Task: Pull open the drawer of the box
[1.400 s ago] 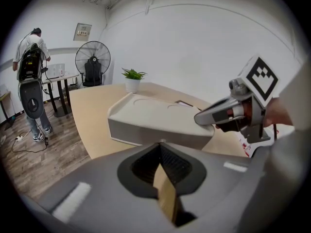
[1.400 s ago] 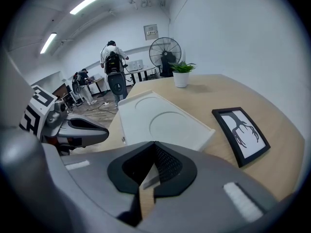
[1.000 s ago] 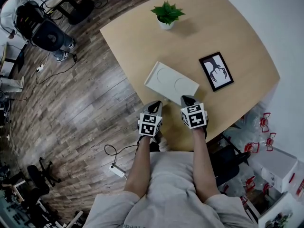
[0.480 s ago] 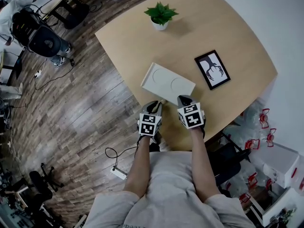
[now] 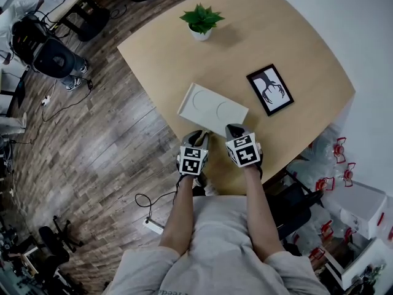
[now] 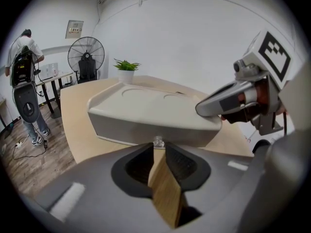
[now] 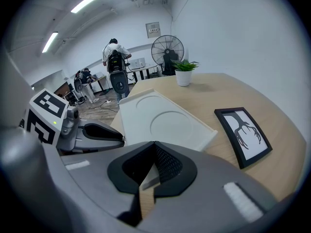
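Note:
A flat white box [image 5: 213, 107] with two round hollows in its lid lies on the wooden table [image 5: 295, 48]. In the left gripper view its drawer front [image 6: 146, 127] faces me, flush with the body, and carries a small clear knob [image 6: 158, 141]. My left gripper [image 6: 159, 147] sits at that knob; its jaws stand only a knob's width apart, with the knob between the tips. In the head view my left gripper [image 5: 200, 136] meets the box's near edge. My right gripper [image 5: 233, 130] hangs shut and empty just right of it, its tips [image 7: 155, 143] above the box's near corner.
A black picture frame [image 5: 270, 90] lies right of the box and a potted plant [image 5: 201, 21] stands at the table's far side. The table's curved near edge [image 5: 212, 180] is close below the grippers. Chairs, cables and a person are on the wood floor at left.
The head view has shifted, so the table sits slightly further left and up. Both grippers have stayed at the box's near edge, the right one drifting a little left.

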A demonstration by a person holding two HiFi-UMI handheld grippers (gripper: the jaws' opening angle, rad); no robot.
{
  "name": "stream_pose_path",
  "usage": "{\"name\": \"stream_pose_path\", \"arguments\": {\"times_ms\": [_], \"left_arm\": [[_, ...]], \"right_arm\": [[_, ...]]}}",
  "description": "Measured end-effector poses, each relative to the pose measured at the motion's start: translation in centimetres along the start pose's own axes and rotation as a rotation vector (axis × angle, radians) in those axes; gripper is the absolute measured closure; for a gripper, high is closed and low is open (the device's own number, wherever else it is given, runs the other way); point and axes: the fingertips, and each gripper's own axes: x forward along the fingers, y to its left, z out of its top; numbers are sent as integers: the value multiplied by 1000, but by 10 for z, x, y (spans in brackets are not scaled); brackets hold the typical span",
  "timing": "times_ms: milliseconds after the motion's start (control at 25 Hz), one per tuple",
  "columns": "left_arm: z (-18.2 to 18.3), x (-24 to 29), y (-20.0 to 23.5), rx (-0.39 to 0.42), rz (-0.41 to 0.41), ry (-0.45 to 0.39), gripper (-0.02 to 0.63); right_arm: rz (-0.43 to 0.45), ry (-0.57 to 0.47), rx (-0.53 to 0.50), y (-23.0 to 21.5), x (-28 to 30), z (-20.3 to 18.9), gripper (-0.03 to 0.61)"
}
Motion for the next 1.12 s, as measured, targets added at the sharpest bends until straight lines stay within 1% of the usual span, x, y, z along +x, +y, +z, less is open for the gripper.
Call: {"name": "stream_pose_path", "arguments": {"times_ms": [240, 440, 640, 920, 1120], "left_arm": [[9, -2, -5, -19, -9, 8, 479], [4, 5, 0, -2, 1, 9, 476], [6, 6, 1, -3, 7, 8, 476], [8, 9, 0, -13, 0, 5, 479], [5, 9, 1, -18, 6, 2, 482]], "right_arm": [[0, -3, -1, 0, 0, 0, 577], [-4, -4, 4, 0, -1, 1, 577], [-5, -17, 6, 1, -1, 2, 577], [5, -6, 17, 1, 5, -4, 577], [-3, -8, 8, 1, -1, 2, 577]]}}
